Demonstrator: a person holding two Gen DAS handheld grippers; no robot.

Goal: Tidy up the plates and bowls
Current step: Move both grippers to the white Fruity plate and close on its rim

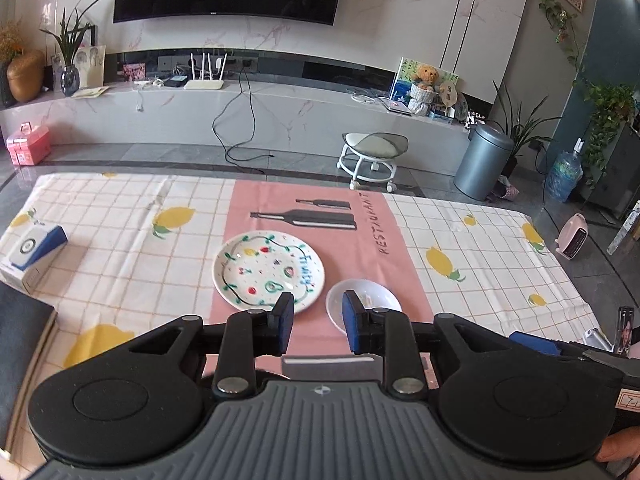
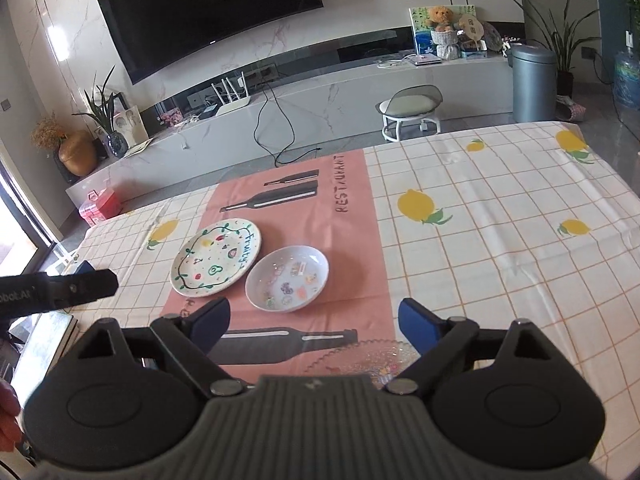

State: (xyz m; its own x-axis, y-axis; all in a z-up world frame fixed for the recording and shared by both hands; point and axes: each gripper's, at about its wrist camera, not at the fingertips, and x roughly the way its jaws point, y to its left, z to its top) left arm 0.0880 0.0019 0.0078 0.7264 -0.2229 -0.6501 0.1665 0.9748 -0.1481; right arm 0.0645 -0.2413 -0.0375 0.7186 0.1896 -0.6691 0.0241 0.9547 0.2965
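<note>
Plates: painted plate and white bowl lying flat, nearly touching, on pink runner, mid-table.
Room: open cloth spreading rightward.
Left hand-held gripper: standing slightly apart, empty.
Right hand-held gripper: standing wide apart, empty, above glass plate.

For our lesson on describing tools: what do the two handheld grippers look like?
Each gripper, left and right, has a ribbed grey body, two round black discs, black linkage arms with silver pivots, and blue pads on black fingers. The left one's side carries white lettering, only partly readable.

White plate, green vine, red fruit
</note>
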